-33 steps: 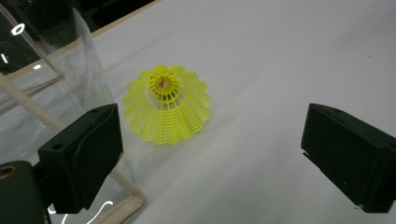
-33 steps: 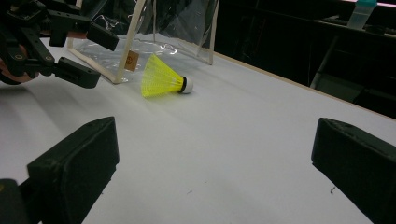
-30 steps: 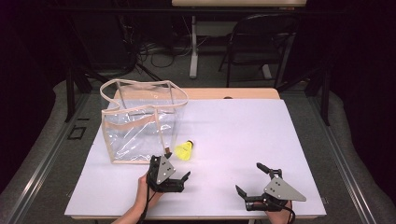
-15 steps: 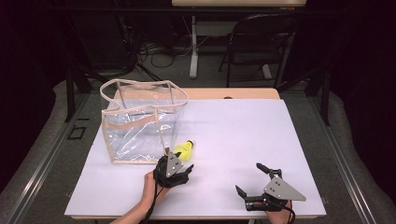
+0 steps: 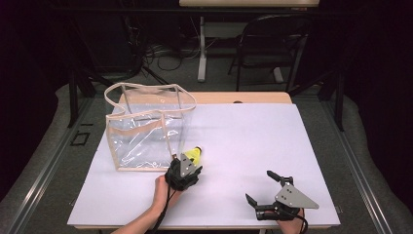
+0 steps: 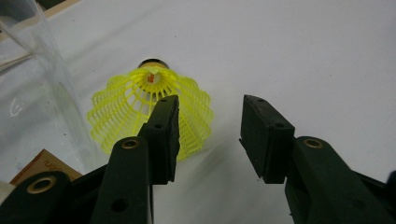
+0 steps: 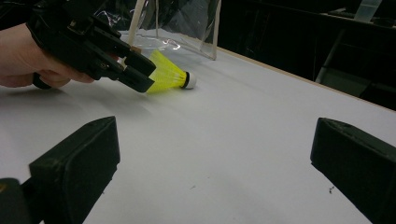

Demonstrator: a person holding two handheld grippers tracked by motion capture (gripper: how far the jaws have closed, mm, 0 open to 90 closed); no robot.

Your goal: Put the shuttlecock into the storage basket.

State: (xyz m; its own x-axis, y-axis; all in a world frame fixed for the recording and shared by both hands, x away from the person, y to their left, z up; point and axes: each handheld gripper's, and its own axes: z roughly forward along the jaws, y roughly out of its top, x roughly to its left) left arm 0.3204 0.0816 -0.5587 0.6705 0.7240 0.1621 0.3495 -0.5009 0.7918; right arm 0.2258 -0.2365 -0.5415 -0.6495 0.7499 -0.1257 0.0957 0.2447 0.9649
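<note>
Leftmost, a clear bag (image 5: 146, 127) stands on the table (image 5: 253, 141). Just beside its front right corner lies a yellow shuttlecock (image 5: 195, 154); the left gripper (image 5: 185, 165) reaches its skirt, jaws apart, holding nothing. Well right, the right gripper (image 5: 268, 187) rests wide open, empty.

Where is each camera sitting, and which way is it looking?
High view: above the person's side, looking forward and down at the white table, clear bag, both forearms and hands, left gripper and right gripper.
Left gripper view: rides the left gripper, looking along its open jaws at the yellow shuttlecock on the table.
Right gripper view: rides the right gripper low over the table, looking between its open jaws toward the left hand.
Shared: all three show the shuttlecock and the bag.
</note>
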